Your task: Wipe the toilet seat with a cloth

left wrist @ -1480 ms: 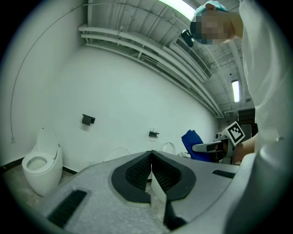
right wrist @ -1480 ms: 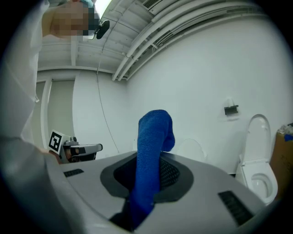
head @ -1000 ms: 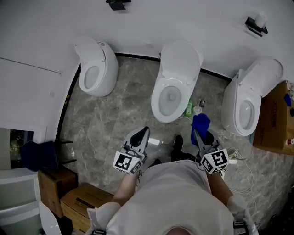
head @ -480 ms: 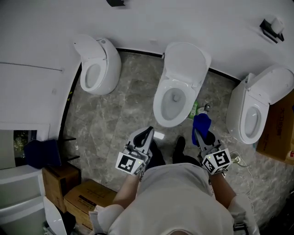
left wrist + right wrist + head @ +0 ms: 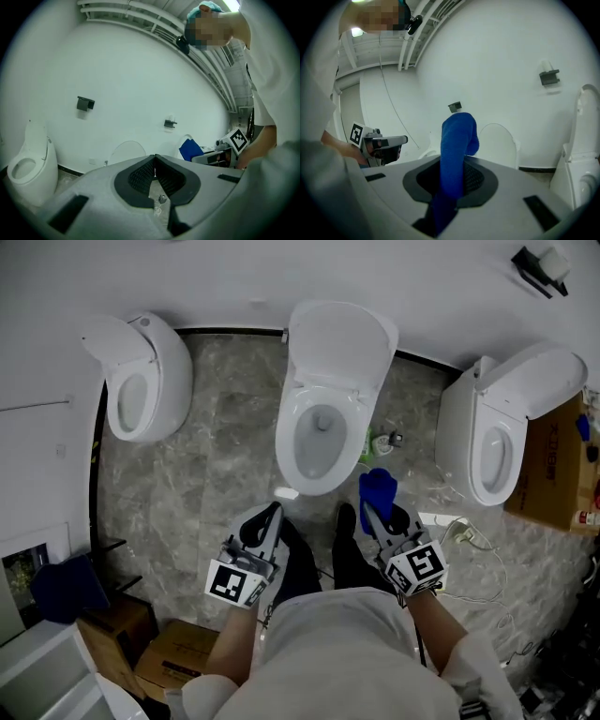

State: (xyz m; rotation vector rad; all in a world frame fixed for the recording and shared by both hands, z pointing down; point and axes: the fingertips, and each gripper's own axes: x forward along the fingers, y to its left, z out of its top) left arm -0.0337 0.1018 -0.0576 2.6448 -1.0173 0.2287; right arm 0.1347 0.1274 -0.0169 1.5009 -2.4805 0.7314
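Three white toilets stand along the wall; the middle toilet (image 5: 298, 448) has its lid (image 5: 339, 341) raised and its seat down. My left gripper (image 5: 272, 513) is held above the floor just short of the bowl's front, its jaws closed together on nothing (image 5: 154, 160). My right gripper (image 5: 367, 510) is shut on a blue cloth (image 5: 379, 489), which stands up out of the jaws (image 5: 457, 140). The cloth is to the right of the bowl's front and is not touching the seat. Both gripper views show the raised lid (image 5: 125, 152) (image 5: 500, 139) ahead.
A left toilet (image 5: 141, 390) and a right toilet (image 5: 497, 442) flank the middle one. A green bottle (image 5: 366, 444) stands by its base. White cables (image 5: 469, 540) lie on the floor at right. Cardboard boxes (image 5: 169, 657) (image 5: 548, 474) sit at lower left and far right.
The view has shifted so the middle toilet sits closer and more centred before me. Both grippers keep their pose, the blue cloth still held in the right one.
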